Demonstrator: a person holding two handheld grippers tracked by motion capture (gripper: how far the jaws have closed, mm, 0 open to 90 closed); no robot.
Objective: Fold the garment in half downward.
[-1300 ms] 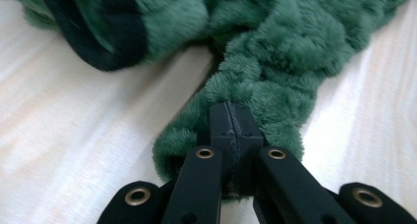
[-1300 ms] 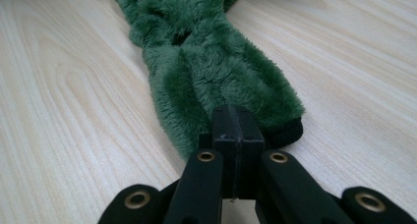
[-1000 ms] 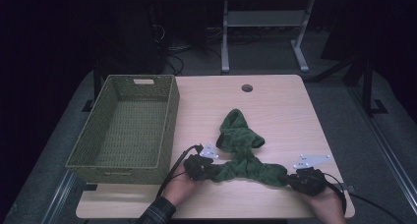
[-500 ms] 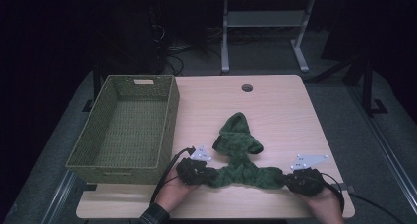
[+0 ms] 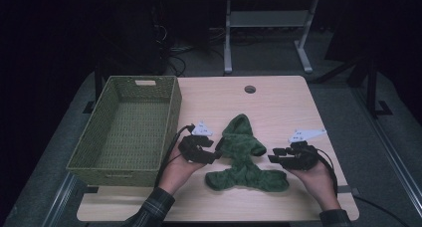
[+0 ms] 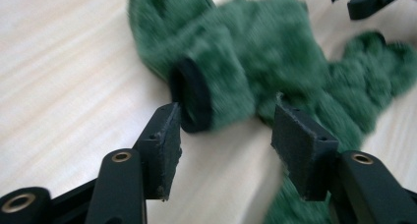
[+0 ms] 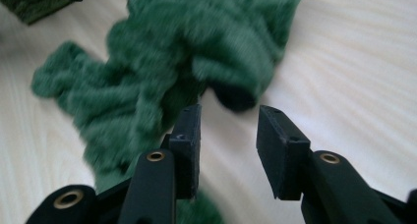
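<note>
Left tongs (image 6: 225,135) and right tongs (image 7: 228,140) just opening, off green garment (image 5: 244,157).

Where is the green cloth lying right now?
In the high view the green cloth lies crumpled on the table near its front edge, right of the basket, between the left tongs and the right tongs.

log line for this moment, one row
left gripper: jaws just opening, empty | right gripper: jaws just opening, empty | green cloth: released, crumpled on table
</note>
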